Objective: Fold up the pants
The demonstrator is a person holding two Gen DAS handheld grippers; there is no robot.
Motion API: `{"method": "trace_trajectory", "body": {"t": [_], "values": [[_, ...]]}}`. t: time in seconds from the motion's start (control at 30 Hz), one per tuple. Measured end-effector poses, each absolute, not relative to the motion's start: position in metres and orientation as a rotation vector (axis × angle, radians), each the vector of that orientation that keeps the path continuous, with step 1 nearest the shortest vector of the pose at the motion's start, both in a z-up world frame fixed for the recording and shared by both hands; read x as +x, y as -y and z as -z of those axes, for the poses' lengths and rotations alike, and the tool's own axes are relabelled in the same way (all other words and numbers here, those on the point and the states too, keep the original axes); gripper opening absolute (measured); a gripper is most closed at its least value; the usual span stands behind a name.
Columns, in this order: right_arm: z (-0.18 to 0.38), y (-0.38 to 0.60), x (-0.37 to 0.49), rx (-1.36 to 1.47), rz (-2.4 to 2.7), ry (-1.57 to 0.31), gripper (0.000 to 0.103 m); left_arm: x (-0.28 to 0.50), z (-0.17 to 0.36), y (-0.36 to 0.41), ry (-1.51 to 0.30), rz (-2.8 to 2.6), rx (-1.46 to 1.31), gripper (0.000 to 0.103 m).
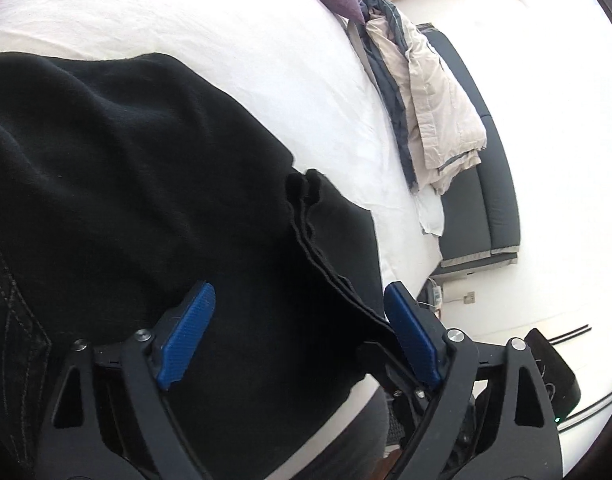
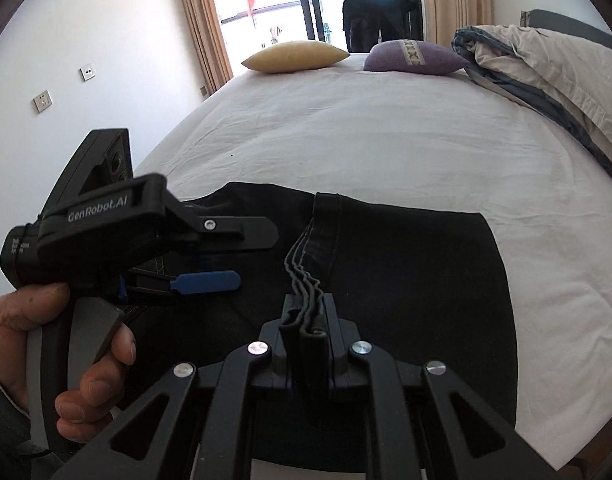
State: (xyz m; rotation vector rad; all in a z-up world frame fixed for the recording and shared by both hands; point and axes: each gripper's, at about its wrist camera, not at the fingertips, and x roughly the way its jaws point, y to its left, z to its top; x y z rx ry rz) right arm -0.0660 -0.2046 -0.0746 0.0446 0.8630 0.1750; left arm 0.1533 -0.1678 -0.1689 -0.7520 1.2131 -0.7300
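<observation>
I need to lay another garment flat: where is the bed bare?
Bare sheet lies between the pants and the two pillows, and right of the pants toward the duvet. The near edge is crowded.

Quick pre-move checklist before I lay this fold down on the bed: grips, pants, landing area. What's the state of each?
1. Right gripper shut on the bunched hem layers of the pants: ok.
2. Left gripper released, jaws wide apart over the cloth, pads clear of it: ok.
3. All hem layers caught in the right jaws: cannot tell; the stack is wavy and partly hidden.
4. Pants lying on the white sheet, not hanging off the near edge: cannot tell.
5. Purple pillow, yellow pillow and folded duvet away from the pants: ok.
</observation>
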Motion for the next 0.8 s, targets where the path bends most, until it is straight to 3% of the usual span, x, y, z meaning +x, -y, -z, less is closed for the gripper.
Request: {"method": "trace_trajectory", "body": {"t": [0.2,0.23,0.27,0.33,0.43,0.8], "values": [[0.071,0.166,-0.08,-0.074,-0.231,-0.84,0.013,0.163,0.179,0.159,-1.267,0.746,-0.816,0.083],[0.071,0.159,-0.082,-0.078,-0.246,-0.839,0.013,0.163,0.178,0.158,-1.27,0.741,-0.815,0.071],[0.072,0.154,-0.084,-0.08,-0.262,-0.839,0.013,0.162,0.178,0.156,-1.278,0.736,-0.814,0.049],[0.072,0.139,-0.086,-0.1,-0.296,-0.84,0.013,0.165,0.178,0.15,-1.289,0.724,-0.804,0.023],[0.072,0.121,-0.09,-0.125,-0.326,-0.832,0.013,0.167,0.173,0.134,-1.275,0.71,-0.766,0.013],[0.09,0.089,-0.082,-0.141,-0.349,-0.869,0.013,0.185,0.174,0.088,-1.28,0.632,-0.628,0.012]]}}
